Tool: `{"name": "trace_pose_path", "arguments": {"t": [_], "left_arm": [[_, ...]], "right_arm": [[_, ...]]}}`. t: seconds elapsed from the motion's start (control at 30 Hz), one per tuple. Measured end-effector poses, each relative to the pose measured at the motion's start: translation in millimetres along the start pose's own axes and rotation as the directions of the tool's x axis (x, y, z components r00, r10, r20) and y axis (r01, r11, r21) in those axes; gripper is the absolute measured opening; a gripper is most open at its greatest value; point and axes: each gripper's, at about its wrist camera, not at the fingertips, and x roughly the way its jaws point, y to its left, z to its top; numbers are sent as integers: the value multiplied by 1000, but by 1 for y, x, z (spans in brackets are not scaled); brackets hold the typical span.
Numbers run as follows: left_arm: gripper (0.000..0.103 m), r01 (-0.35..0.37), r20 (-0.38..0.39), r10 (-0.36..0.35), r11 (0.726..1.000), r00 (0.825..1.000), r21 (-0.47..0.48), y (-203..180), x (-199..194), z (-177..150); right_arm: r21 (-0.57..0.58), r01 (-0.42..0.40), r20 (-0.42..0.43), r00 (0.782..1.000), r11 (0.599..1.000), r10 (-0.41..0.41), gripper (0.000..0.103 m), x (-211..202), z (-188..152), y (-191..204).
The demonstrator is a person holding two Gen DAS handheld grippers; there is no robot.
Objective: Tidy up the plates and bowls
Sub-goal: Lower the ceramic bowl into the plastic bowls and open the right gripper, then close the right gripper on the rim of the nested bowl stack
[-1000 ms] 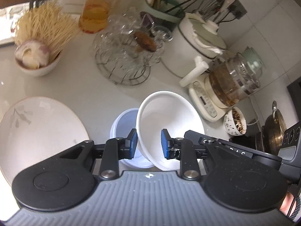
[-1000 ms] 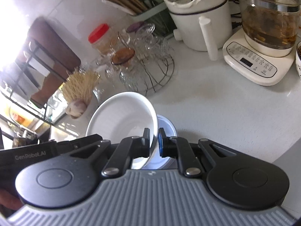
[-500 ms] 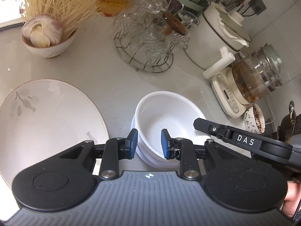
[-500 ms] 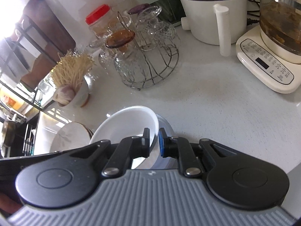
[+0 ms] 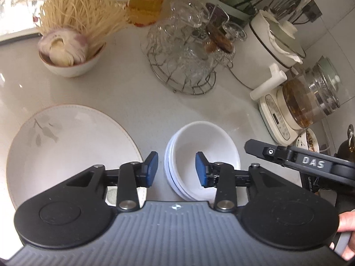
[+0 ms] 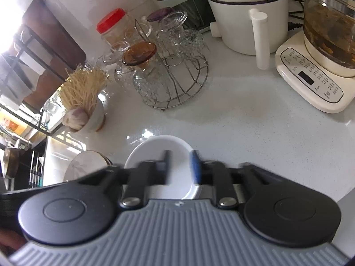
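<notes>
Leftmost, plate (image 5: 71,146): flat on counter (image 5: 137,102), bare.
Small bowl (image 5: 71,64): garlic and dry noodles.
Stacked bowls (image 5: 202,155): nested white, apparently nothing inside, beside plate.
Left gripper (image 5: 176,169): parted, straddling stack's near rim, gripping nothing.
Right gripper (image 6: 180,166): blurred, parted, holding nothing.

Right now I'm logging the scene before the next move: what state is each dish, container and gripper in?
white bowls: nested, upright, top one empty
large plate: flat on counter, empty
left gripper: open, holding nothing
right gripper: open, blurred, above bowls
noodle bowl: upright, full
glass kettle: on its base, holding brown liquid
</notes>
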Motion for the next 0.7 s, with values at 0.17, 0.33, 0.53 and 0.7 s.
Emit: {"name": "trace_pose_path", "arguments": {"t": [0.17,0.33,0.53,0.7], "left_arm": [[46,-55,-5,55,998,998,-5,3,7,-2],[46,-51,-15,51,998,999,-48,10,15,-5],[46,-27,-7,26,997,1000,-78,8,16,-10],[46,-23,-5,23,998,1000,-66,-1,18,-12]], "right_arm": [[-13,-12,-36,999,1000,12,58,12,5,-2],[3,34,-98,995,999,-34,58,39,5,-14],[53,27,-191,981,998,-17,56,64,-4,-31],[86,-2,-242,970,996,23,50,71,-13,-37]]}}
